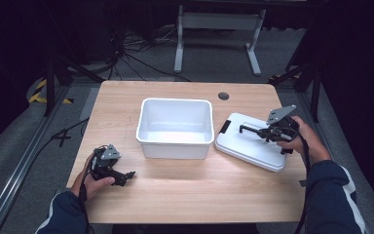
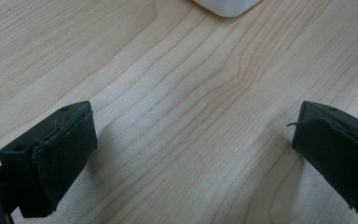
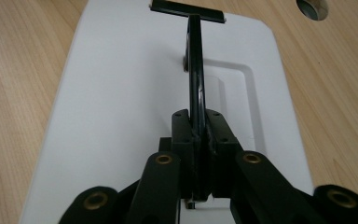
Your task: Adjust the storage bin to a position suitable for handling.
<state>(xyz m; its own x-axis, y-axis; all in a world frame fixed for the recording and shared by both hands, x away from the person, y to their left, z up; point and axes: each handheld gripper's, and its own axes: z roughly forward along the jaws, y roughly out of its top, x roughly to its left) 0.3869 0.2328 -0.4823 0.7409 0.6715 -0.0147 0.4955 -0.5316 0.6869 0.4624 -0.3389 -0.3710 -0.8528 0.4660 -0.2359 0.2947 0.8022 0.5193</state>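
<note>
Wooden counter (image 1: 185,187) under us: our right tool (image 1: 265,130) pinches the black handle (image 3: 196,84) of the white lid (image 1: 246,146) at right of the tub (image 1: 175,127). Left tool (image 1: 124,176) sits spread, lower left.

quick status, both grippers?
Left gripper: open, nothing between the jaws, low over the table.
Right gripper: shut on the black handle of the white lid.

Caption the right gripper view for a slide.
Right gripper shut on the black handle of the white lid, which lies on the wooden table.
</note>
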